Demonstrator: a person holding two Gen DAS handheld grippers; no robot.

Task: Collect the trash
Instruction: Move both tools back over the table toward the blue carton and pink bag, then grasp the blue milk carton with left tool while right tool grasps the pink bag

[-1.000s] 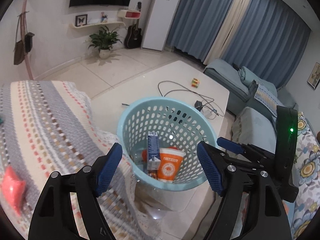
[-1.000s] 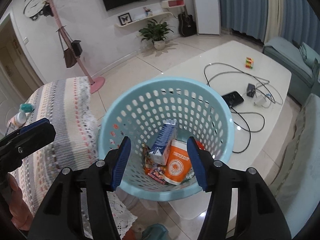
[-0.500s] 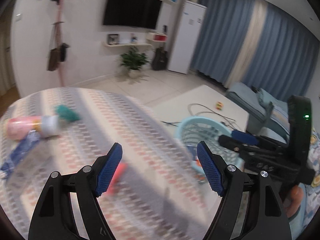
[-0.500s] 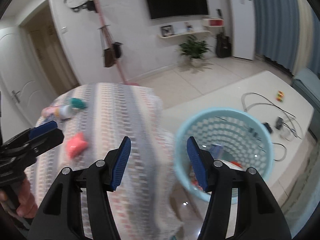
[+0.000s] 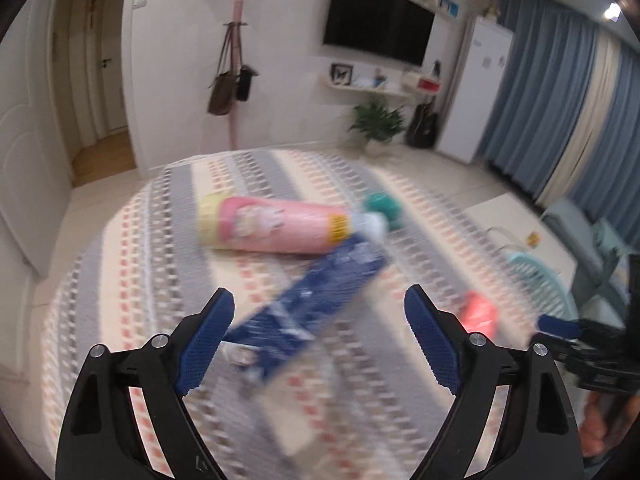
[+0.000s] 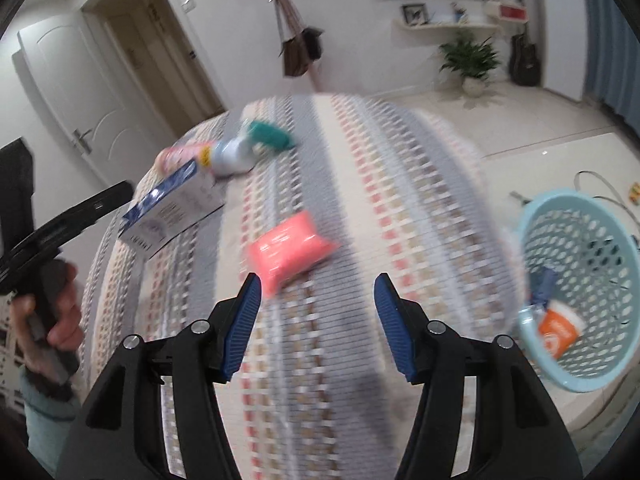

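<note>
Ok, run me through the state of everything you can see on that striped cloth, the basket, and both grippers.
Pink bottle: on its side.
Blue carton: lying flat.
Teal wad: lying by the bottle's cap.
Pink packet: lying loose.
Basket: upright, trash inside.
Left gripper: opening, empty.
Right gripper: opening, empty.

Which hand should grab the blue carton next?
Left, probably. The left tongs, empty and opening, already frame the blue carton. The right tongs, also empty and opening, sit by the pink packet.
</note>
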